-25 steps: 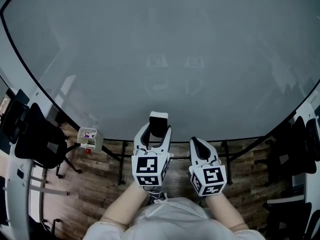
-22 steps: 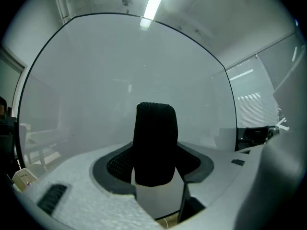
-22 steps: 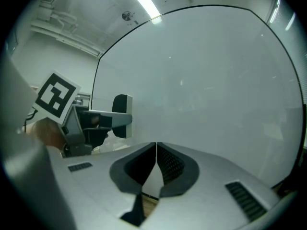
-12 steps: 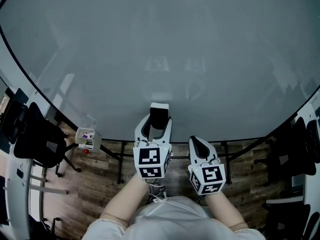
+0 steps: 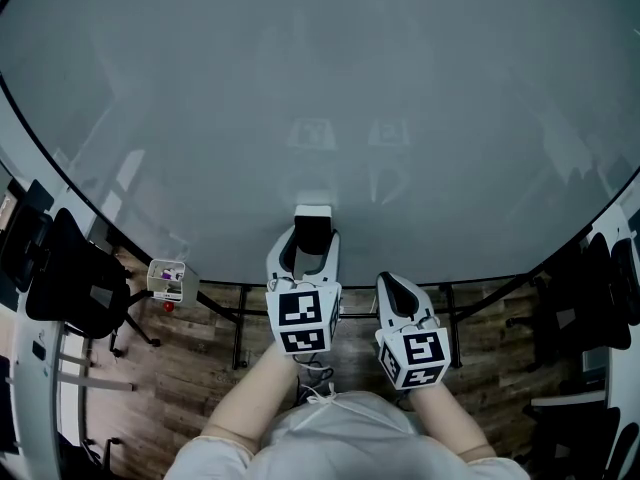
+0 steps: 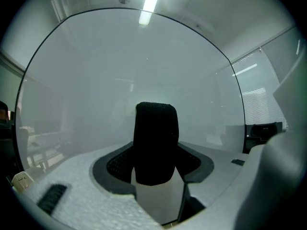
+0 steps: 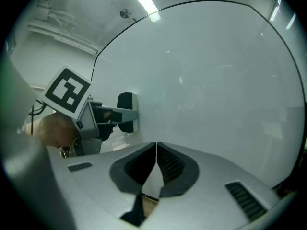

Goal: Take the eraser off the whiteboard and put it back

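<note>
The person stands facing the whiteboard [image 5: 320, 98], both tools pointing roughly level at its surface. The left gripper [image 5: 312, 230] pinches the eraser [image 6: 154, 143]. Its fingers [image 6: 115, 164] are spread wide only because the block sits between them, with the dark pads pressing on its two sides. The eraser stands upright in this grip, dark body toward the camera and pale face toward the board. That suits a magnetic eraser, which has to meet the surface flat in order to cling. From the right gripper view the pale face lies right at the board, touching or just off it; I cannot tell which. So the eraser is at the lower middle of the whiteboard, held side-on, and not free in the air well away from it. Gripping it by the flanks leaves the board-side face clear, so the block can be pulled straight off or pressed straight on without the fingers scraping the surface. The right gripper [image 7: 156, 164] hangs just beside the left one and a little short of the board. Its fingers [image 7: 170, 166] are pressed together on nothing, and I judge that it is kept out of the way because one hand is enough here. Whether this is the lift-off or the return, the frames alone do not settle.
</note>
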`<action>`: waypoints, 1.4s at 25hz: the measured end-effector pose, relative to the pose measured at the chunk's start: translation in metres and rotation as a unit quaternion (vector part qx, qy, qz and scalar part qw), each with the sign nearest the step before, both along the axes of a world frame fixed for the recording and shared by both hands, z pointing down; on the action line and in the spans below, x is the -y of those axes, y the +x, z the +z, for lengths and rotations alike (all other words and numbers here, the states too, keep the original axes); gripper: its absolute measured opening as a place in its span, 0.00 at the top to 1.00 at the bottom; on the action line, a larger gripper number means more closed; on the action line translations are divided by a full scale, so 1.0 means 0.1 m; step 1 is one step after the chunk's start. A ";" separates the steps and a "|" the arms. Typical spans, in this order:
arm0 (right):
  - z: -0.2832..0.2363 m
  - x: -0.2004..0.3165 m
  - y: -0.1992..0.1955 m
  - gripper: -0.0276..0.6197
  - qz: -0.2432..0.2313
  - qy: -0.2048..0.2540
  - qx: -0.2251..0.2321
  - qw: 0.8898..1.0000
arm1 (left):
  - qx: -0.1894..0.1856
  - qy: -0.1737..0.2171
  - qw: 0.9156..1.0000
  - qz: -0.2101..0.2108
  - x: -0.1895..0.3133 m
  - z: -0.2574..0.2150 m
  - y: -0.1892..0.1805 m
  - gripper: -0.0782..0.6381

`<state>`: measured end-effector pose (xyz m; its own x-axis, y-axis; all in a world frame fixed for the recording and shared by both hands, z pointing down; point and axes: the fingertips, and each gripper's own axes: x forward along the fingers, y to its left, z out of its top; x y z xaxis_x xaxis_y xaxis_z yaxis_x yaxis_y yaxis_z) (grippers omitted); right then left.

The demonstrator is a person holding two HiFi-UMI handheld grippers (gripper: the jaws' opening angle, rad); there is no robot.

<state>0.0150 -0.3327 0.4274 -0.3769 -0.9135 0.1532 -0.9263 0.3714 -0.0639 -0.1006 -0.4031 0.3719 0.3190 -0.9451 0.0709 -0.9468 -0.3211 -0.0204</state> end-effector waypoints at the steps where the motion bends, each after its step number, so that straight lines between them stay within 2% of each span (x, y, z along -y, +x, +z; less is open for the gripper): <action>1: 0.00 0.00 0.01 0.91 0.000 0.000 0.000 1.000 | 0.001 0.001 1.000 -0.002 0.00 0.00 0.00 0.54; 9: 0.01 -0.05 0.01 0.91 -0.001 -0.001 0.002 1.000 | -0.008 -0.002 1.000 0.001 -0.03 0.02 0.01 0.54; 16: 0.03 -0.14 -0.05 0.91 -0.006 -0.003 0.003 1.000 | -0.008 0.021 1.000 -0.007 -0.21 -0.12 -0.01 0.49; 23: 0.09 -0.21 -0.12 0.91 -0.012 -0.009 0.003 1.000 | -0.023 -0.002 1.000 0.008 -0.47 0.15 -0.02 0.49; 27: 0.12 -0.24 -0.15 0.91 -0.013 -0.015 0.002 1.000 | -0.005 -0.012 1.000 0.013 -0.62 0.31 -0.05 0.51; 30: 0.15 -0.26 -0.19 0.91 -0.015 -0.018 0.002 1.000 | 0.013 -0.014 1.000 0.015 -0.71 0.45 -0.06 0.67; 35: 0.18 -0.29 -0.25 0.91 -0.017 -0.020 0.001 1.000 | 0.014 -0.032 0.999 0.017 -0.81 0.64 -0.08 0.84</action>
